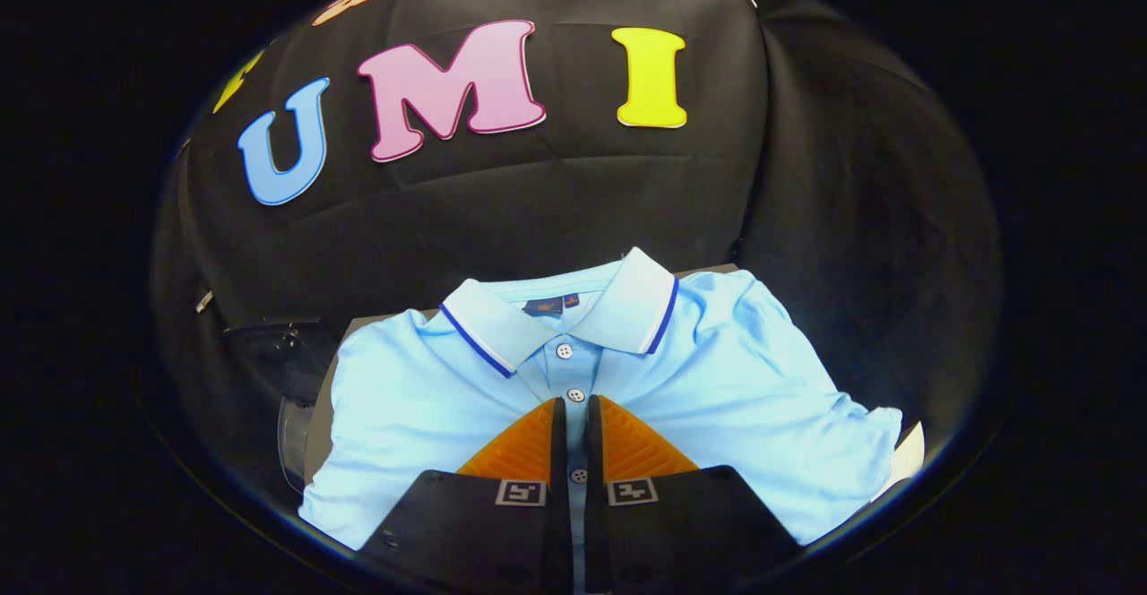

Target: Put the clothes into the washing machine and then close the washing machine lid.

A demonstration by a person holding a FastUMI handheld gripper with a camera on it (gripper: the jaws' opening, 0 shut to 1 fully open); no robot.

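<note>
A light blue polo shirt lies flat and spread out on a brown tabletop. Its white collar with a dark blue stripe points away from me, and its button placket runs straight toward me. My gripper is over the shirt's chest, just short of the collar. Its two fingers stand almost together, with a thin slit between them. Through the slit I see the placket and a button. The cloth around the fingers is smooth, not bunched or lifted.
Left of the shirt, lower than the tabletop, is a dark object with a clear curved part; I cannot make out what it is. A white sheet corner pokes out beyond the shirt's right sleeve. The black booth wall hangs close behind the table.
</note>
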